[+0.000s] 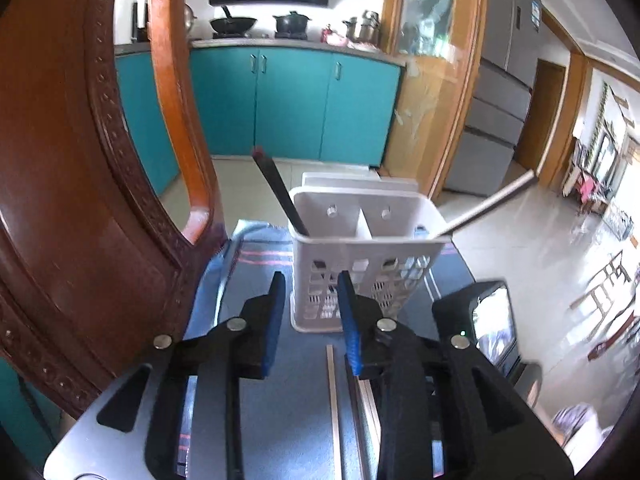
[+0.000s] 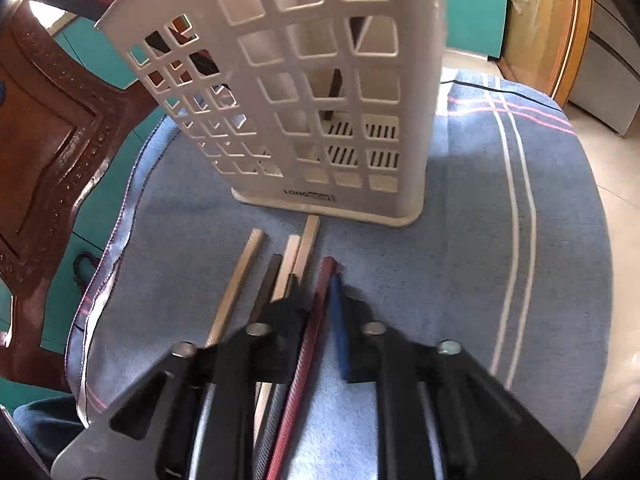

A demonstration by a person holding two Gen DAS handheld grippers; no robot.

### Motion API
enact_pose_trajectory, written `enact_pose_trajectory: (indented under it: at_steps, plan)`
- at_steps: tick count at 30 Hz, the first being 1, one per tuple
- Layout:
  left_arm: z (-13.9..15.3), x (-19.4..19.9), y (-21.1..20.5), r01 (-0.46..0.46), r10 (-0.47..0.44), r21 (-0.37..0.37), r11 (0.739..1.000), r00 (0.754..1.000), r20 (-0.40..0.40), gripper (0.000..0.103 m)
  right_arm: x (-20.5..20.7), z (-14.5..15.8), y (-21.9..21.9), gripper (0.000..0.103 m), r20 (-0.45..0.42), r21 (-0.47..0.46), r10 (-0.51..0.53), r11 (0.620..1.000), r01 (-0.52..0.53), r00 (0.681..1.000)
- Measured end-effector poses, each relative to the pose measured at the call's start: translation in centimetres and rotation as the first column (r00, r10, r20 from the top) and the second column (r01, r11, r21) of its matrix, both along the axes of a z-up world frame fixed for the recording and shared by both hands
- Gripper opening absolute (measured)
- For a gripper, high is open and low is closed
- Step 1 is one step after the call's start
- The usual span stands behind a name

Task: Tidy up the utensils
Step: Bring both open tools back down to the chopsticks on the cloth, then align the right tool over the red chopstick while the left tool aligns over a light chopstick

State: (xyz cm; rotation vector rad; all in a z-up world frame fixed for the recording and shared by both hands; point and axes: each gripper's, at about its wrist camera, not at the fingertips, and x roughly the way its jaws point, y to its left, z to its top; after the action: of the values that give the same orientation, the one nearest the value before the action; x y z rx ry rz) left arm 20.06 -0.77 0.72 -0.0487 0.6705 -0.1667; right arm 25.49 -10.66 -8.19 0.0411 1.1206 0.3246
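Observation:
A white slotted utensil holder point(image 1: 360, 256) stands on the blue cloth. A black chopstick point(image 1: 280, 196) leans in its left compartment and a silver one point(image 1: 488, 204) in its right. My left gripper point(image 1: 310, 284) hovers just in front of the holder, open, with nothing between its blue pads. In the right wrist view the holder point(image 2: 304, 80) stands close ahead. Several pale and dark chopsticks point(image 2: 238, 280) lie side by side on the cloth before it. My right gripper point(image 2: 316, 292) points down at them, shut on a dark red chopstick point(image 2: 310, 336) that runs between its fingers.
A carved wooden chair point(image 1: 80, 168) stands close at the left, also in the right wrist view as the chair point(image 2: 52, 140). The blue cloth point(image 2: 460, 240) covers a small round table top, whose edge drops to tiled floor on the right. Teal cabinets stand behind.

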Motion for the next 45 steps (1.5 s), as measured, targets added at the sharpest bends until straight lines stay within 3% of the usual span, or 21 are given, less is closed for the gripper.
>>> enact_pose_trajectory:
  at_steps: [7, 16, 20, 24, 27, 30, 36, 38, 40, 45]
  plan:
    - [-3.2, 1.1, -0.3, 0.046, -0.042, 0.02, 0.999, 0.987, -0.155, 0.028, 0.4, 0.6, -4.2, 0.008, -0.04, -0.022, -0.07, 0.997, 0.069, 0.997]
    - [-10.3, 2.0, -3.4, 0.118, -0.077, 0.088, 0.989, 0.924, -0.374, 0.028, 1.0, 1.5, -7.2, 0.01, -0.038, -0.006, -0.137, 0.991, 0.137, 0.99]
    - [-11.6, 2.3, -4.5, 0.136, -0.075, 0.123, 0.983, 0.911, -0.406, 0.028, 0.5, 1.1, -6.4, 0.01, -0.042, -0.019, -0.117, 0.993, 0.116, 0.992]
    - [-13.0, 2.4, -5.0, 0.143, -0.067, 0.145, 0.979, 0.898, -0.434, 0.028, 0.7, 0.7, -5.7, 0.023, -0.045, -0.033, -0.109, 0.994, 0.107, 0.993]
    - [-14.2, 2.7, -5.0, 0.133, -0.043, 0.163, 0.978, 0.885, -0.464, 0.023, 0.6, 0.4, -5.5, 0.024, -0.051, -0.041, -0.109, 0.993, 0.107, 0.993]
    - [-14.4, 2.6, -4.4, 0.123, -0.036, 0.155, 0.98, 0.882, -0.47, 0.013, 0.5, -0.1, -5.5, 0.024, -0.056, -0.052, -0.111, 0.993, 0.108, 0.992]
    - [-14.3, 2.5, -2.4, 0.09, -0.021, 0.119, 0.989, 0.876, -0.482, 0.013, 0.2, -0.8, -4.5, 0.031, -0.033, -0.097, -0.08, 0.992, 0.076, 0.996]
    - [-14.3, 2.5, -2.2, 0.089, -0.022, 0.117, 0.989, 0.876, -0.481, 0.013, -0.1, -0.9, -3.6, 0.03, -0.013, -0.14, -0.043, 0.989, 0.041, 0.999]
    - [-14.3, 2.4, -2.0, 0.092, -0.024, 0.119, 0.989, 0.877, -0.48, 0.013, -0.3, -0.9, -2.7, 0.013, -0.013, -0.135, 0.001, 0.991, -0.003, 1.0]
    - [-14.0, 2.3, -2.3, 0.139, -0.08, 0.087, 0.986, 0.871, -0.485, 0.013, -0.8, -0.6, -2.1, 0.01, -0.01, -0.099, 0.052, 0.994, -0.053, 0.999]
